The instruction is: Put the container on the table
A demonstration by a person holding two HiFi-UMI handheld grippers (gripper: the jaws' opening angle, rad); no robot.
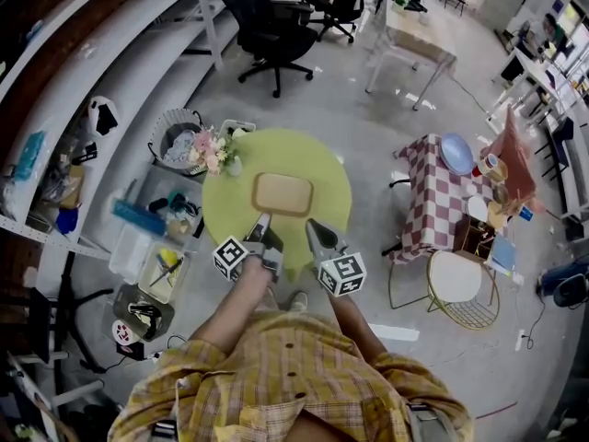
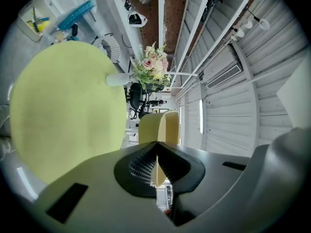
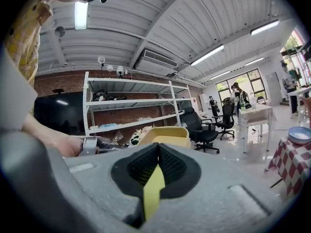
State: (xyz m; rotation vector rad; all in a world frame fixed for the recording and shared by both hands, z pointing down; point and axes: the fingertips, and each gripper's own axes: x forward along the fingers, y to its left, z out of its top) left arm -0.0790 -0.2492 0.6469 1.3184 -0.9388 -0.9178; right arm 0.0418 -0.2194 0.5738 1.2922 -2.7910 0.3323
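Round table [image 1: 331, 168]: I see the container [image 1: 282, 193] over its centre; I cannot tell whether it touches the top. Left gripper [image 1: 261, 225] pinches the container's near rim by the left corner. Right gripper [image 1: 315, 229] pinches the same rim by the right corner.

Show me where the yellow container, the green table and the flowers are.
yellow container [image 1: 283, 193]: head view, its flat inner bottom.
green table [image 1: 329, 175]: head view, bare top right of the container.
flowers [image 2: 152, 63]: left gripper view, the pink blooms.
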